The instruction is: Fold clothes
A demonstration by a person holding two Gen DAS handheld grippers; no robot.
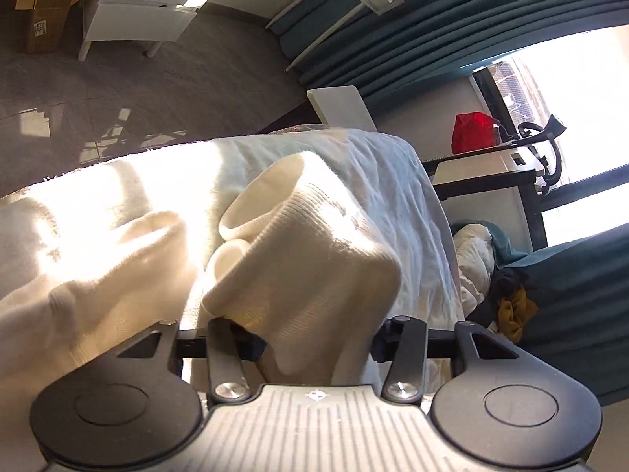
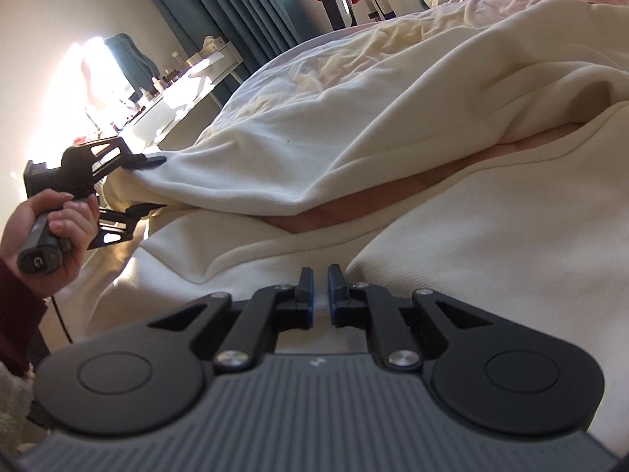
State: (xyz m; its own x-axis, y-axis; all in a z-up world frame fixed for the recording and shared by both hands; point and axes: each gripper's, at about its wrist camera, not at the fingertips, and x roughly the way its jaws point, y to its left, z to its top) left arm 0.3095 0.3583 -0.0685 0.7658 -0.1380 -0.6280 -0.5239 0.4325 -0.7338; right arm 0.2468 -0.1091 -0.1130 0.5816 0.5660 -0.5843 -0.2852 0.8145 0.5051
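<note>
A cream sweatshirt [image 2: 452, 236] lies spread on the bed. My left gripper [image 1: 314, 338] holds its ribbed sleeve cuff [image 1: 310, 236] between wide-set jaws, the cuff bunched up and lifted in front of the camera. In the right wrist view the left gripper [image 2: 153, 185] shows at the left, a hand gripping its handle, with the sleeve [image 2: 275, 165] stretched from it. My right gripper [image 2: 320, 287] rests low on the sweatshirt body, its jaws nearly closed with a thin fold of fabric between the pads.
The bed's white sheet [image 1: 393, 181] falls off at the right edge. A red bag [image 1: 473, 131] stands on a dark desk, with teal curtains [image 1: 452, 31] behind. A white cabinet [image 1: 137, 11] and a cardboard box [image 1: 43, 19] stand on the floor. A clothes pile [image 1: 511, 306] lies beside the bed.
</note>
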